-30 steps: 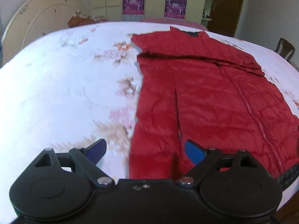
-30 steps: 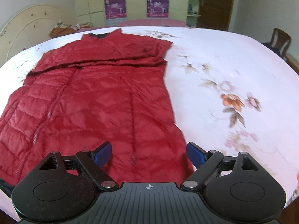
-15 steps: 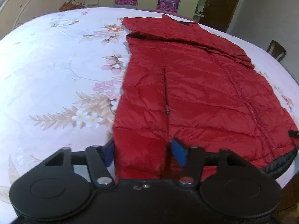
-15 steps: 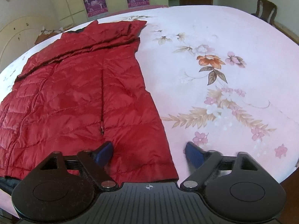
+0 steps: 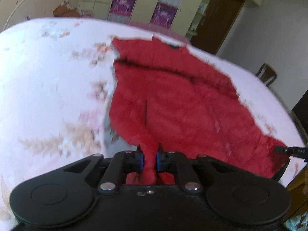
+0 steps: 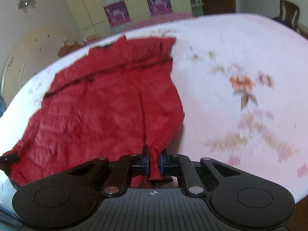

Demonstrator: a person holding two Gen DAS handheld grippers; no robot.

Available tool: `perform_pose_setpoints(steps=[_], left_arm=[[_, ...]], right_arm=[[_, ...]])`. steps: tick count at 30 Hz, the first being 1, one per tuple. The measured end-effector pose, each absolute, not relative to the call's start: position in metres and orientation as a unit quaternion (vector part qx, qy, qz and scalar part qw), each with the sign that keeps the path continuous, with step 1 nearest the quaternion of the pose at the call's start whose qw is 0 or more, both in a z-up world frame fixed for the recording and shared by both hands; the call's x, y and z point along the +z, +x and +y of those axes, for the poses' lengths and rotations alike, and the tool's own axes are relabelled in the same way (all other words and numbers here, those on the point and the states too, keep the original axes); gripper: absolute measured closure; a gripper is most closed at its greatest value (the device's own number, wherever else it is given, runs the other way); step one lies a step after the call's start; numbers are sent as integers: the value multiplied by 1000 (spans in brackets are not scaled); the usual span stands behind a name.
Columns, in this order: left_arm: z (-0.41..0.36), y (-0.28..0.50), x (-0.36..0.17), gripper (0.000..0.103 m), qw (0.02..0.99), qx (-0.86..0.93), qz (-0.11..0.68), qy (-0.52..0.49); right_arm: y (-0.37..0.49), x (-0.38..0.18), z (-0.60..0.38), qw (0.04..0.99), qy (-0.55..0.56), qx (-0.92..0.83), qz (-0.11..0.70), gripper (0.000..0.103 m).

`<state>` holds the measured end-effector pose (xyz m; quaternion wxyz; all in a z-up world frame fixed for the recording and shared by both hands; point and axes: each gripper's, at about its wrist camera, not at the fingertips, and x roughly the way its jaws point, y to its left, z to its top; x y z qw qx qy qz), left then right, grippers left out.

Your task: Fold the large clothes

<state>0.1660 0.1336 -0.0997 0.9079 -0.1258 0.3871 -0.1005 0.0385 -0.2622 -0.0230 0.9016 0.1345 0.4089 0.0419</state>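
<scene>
Both claws, gaping half a second ago, now pinch bunched hem of the red quilted jacket [image 5: 173, 100] spread across the floral bed [image 5: 44, 88]: left claw [image 5: 149, 158] and right claw [image 6: 153, 160], bottom centre, risk slippery fabric slipping free mid-lift.

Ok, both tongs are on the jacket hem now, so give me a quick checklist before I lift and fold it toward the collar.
1. Left tongs shut on the red jacket: ok, fabric bunched between the blue pads.
2. Right tongs shut on the jacket: ok, a pinch of hem sits between the pads.
3. Both grips at the near hem corners: ok.
4. Sleeves folded in across the chest: ok, though blurred.
5. Floral bedsheet not caught in either grip: cannot tell.
6. Collar end lying flat: cannot tell, motion blur.
</scene>
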Motion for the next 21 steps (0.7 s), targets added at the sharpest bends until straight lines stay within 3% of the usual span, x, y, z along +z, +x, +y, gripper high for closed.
perform_pose_setpoints(steps=[10, 21], left_arm=[[123, 221, -51, 92, 935, -116, 311, -125], [117, 329, -30, 93, 946, -84, 287, -122]], right_arm=[[98, 23, -268, 930, 128, 38, 343, 94], [217, 36, -275, 940, 135, 27, 313, 94]])
